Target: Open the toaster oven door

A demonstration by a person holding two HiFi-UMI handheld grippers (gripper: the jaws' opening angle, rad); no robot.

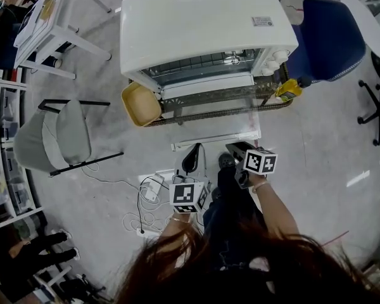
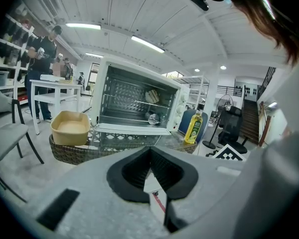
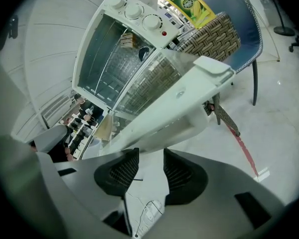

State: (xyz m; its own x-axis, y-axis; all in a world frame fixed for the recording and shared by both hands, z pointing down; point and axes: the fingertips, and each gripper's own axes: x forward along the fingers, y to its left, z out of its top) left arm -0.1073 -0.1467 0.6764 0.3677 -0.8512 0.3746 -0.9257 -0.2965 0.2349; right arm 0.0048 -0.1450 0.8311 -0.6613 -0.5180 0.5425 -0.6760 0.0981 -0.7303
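The toaster oven (image 1: 209, 24) sits on a wicker stand (image 2: 74, 153), and its door (image 3: 154, 91) already hangs fully down, so I judge the opening done, with only backing away left. My right gripper (image 3: 149, 156) has its jaws apart, empty, just short of the door handle (image 3: 177, 121). My left gripper (image 2: 150, 153) is closed on nothing. Inside the oven I see a wire rack. The beige tub (image 1: 141, 103) beside it looks empty.

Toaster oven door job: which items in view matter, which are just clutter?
Job: toaster oven, door (already down), door handle, right hand-held gripper.
Lying about: beige tub, oil bottle, blue chair, grey chair.
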